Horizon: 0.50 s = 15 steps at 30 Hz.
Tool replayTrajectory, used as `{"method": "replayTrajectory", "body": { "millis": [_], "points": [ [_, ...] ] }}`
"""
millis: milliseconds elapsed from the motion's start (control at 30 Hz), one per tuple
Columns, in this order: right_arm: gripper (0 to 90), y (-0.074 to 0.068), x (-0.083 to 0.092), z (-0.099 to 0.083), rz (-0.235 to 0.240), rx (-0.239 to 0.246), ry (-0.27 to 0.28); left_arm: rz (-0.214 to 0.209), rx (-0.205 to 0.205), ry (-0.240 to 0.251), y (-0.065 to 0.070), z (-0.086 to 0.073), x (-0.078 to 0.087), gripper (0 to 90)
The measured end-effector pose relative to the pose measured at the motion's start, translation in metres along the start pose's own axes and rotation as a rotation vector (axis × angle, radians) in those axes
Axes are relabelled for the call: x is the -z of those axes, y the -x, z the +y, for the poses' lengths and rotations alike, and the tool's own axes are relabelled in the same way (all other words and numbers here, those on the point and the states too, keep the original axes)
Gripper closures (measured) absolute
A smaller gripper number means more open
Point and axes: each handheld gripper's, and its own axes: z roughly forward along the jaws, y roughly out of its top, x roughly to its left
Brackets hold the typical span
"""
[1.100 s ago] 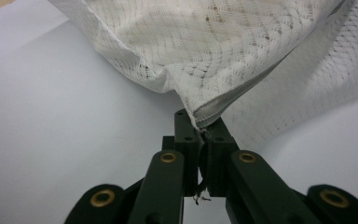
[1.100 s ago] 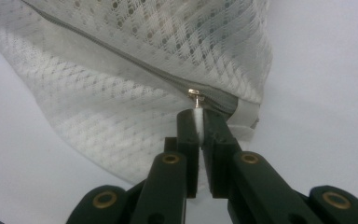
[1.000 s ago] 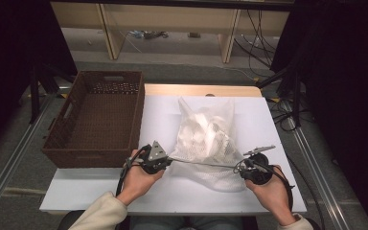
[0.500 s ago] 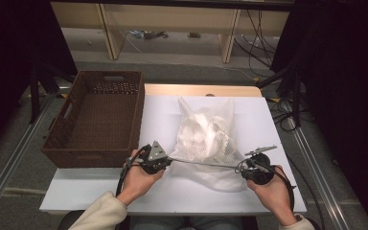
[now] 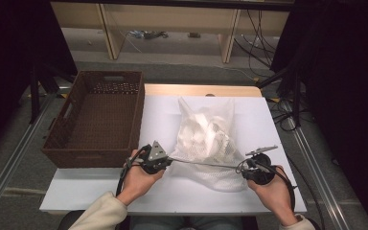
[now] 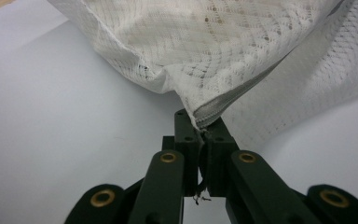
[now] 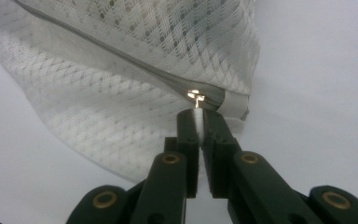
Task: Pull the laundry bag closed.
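Observation:
A white mesh laundry bag (image 5: 207, 136) full of pale cloth lies on the white table (image 5: 163, 108), its zipped edge stretched taut along the near side. My left gripper (image 5: 168, 161) is shut on the left end of the bag (image 6: 205, 51), pinching the zipper seam (image 6: 223, 102). My right gripper (image 5: 243, 168) is shut on the zipper pull (image 7: 196, 99) at the bag's right corner (image 7: 121, 70); the zipper (image 7: 135, 65) looks closed along its length.
A brown wicker basket (image 5: 67, 139) stands empty at the table's left, overhanging its edge. Bare white tabletop lies around the bag. Wooden shelving (image 5: 230, 33) and cables (image 5: 146, 34) sit on the floor beyond; dark stands (image 5: 292, 76) flank the right.

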Motion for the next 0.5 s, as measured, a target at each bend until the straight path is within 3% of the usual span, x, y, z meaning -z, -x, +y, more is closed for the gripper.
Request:
{"method": "replayTrajectory", "body": {
  "millis": [67,500],
  "points": [
    [86.9,-0.0011,0.0002,-0.0002,-0.004,-0.025,-0.002,-0.007,-0.014,-0.01,-0.001,0.0001,0.0008,85.5],
    [86.9,0.0042,0.001,-0.0021,-0.006,-0.027,0.003,0.003,0.0,0.0,0.0002,0.0,-0.0002,85.5]
  ]
}}
